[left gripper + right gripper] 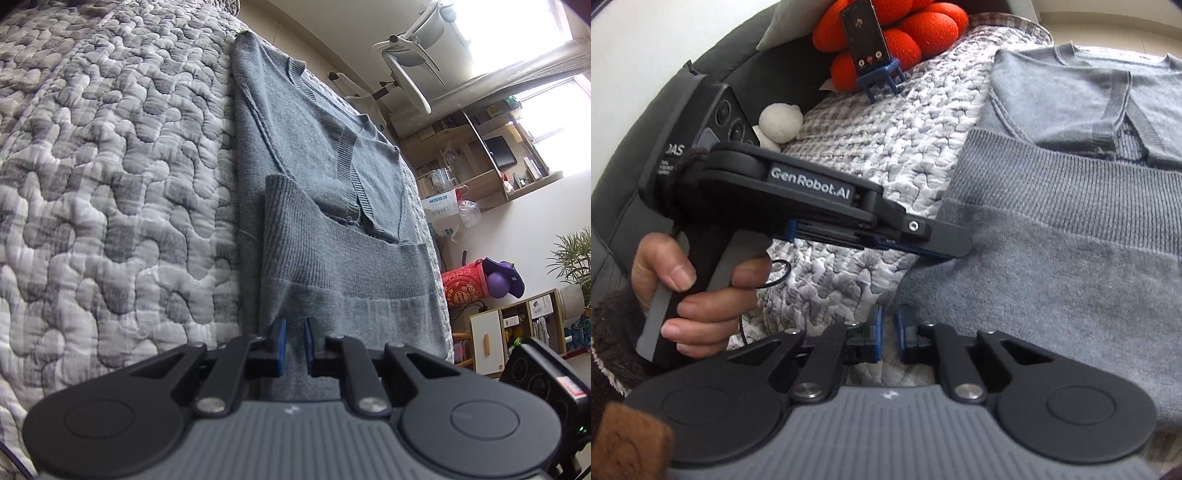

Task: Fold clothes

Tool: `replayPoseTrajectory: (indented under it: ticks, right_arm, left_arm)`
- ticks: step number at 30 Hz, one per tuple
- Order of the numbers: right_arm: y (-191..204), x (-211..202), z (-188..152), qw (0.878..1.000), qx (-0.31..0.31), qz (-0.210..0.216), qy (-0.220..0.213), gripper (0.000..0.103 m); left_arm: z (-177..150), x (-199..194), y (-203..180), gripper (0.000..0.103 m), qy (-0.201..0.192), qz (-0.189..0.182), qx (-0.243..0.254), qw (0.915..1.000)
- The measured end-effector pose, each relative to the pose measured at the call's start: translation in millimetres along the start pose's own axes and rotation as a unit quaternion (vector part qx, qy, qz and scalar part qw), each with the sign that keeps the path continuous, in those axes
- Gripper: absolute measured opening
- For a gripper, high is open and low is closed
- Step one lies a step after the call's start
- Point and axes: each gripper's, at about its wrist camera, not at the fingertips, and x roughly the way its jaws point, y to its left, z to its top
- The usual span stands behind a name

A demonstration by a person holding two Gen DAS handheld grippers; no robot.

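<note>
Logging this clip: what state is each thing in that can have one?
sweater: lying on the quilt, partly folded, hem turned up over the body.
left hand-held gripper: jaws nearly closed at the sweater's edge; grip unclear.
right hand-held gripper: jaws nearly closed by the sweater's corner; grip unclear.
phone: propped upright on a blue stand, screen lit.

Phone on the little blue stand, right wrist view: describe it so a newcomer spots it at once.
Start at the quilted grey-and-white bedspread and follow it to its far end, where a bright orange knobbly plush cushion sits. Leaning against that cushion is the phone, a dark upright slab on a small blue stand. It is the only flat black rectangle among soft things; the white plush toy nearby is round and pale.
</note>
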Motion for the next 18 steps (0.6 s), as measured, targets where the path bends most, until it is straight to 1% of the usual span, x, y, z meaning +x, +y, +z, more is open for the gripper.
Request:
replayPoseTrajectory:
  ticks: [2,3,5,8,15,18]
  right_arm:
    - [2.3,8.5,-4.9,1.000,-0.006,-0.008,0.017,0.003]
    - [6.7,8.0,-6.5,1.000,-0.021,-0.010,0.012,0.007]
    - [13.7,1.2,-6.2,0.999,-0.039,0.000,0.003,0.018]
    - [12.8,-12.7,-4.8,0.999,-0.039,0.012,-0.018,0.018]
    - [-27.1,-53.3,-10.0,0.998,0.016,-0.012,-0.059,0.019]
    - [-44.2,-70.7,-12.3,0.996,0.040,-0.022,-0.077,0.019]
  left_arm:
    - [-0.3,-0.7,0.7,0.012,0.000,0.000,-0.001,1.0000]
    - [-0.6,-1.5,0.6,0.012,-0.001,0.000,0.000,1.0000]
    - [-1.6,-3.6,-0.2,0.012,-0.003,0.001,0.005,1.0000]
    - [-2.7,-6.6,-1.2,0.012,-0.005,0.001,0.011,0.9999]
    - [-3.9,-9.7,-0.2,0.014,-0.010,-0.004,-0.001,0.9999]
    - [-4.6,-11.4,-1.5,0.017,-0.014,-0.005,-0.005,0.9999]
